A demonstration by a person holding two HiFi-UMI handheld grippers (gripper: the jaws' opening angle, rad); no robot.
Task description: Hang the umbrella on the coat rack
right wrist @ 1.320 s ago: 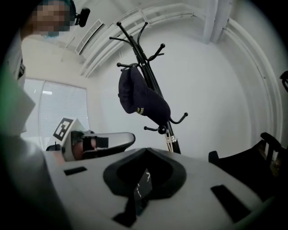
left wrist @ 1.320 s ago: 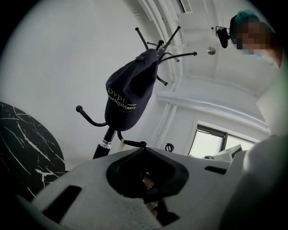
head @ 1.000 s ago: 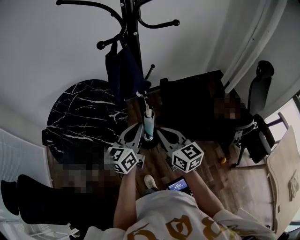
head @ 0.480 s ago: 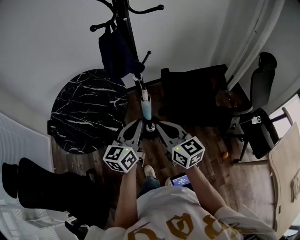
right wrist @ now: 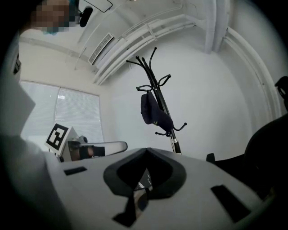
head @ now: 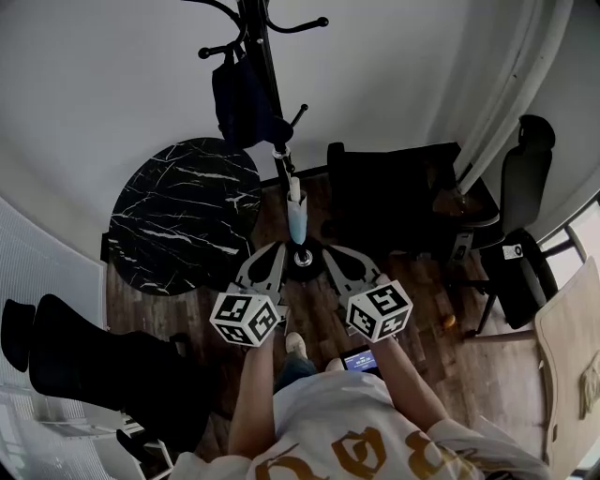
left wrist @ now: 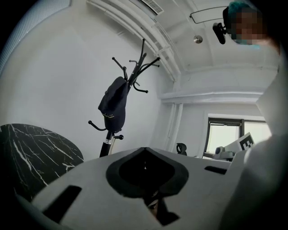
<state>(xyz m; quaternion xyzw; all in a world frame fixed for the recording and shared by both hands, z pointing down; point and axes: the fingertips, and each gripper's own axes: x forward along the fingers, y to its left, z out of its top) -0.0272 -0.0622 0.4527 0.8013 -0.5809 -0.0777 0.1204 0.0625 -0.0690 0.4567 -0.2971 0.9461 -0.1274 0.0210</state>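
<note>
White wall (head: 112, 84), dark wood floor (head: 427, 286), round black marble table (head: 183, 216), black office chair (head: 522, 178), bright window (left wrist: 222, 137).

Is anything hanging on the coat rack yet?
Yes, a dark bundle hangs from an upper hook of the coat rack.

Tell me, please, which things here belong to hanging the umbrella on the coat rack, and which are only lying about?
Belong to the job:
coat rack
dark umbrella hanging on it
left hand-held gripper and right hand-held gripper, both shut

Only lying about:
black marble table
dark cabinet
office chair
</note>
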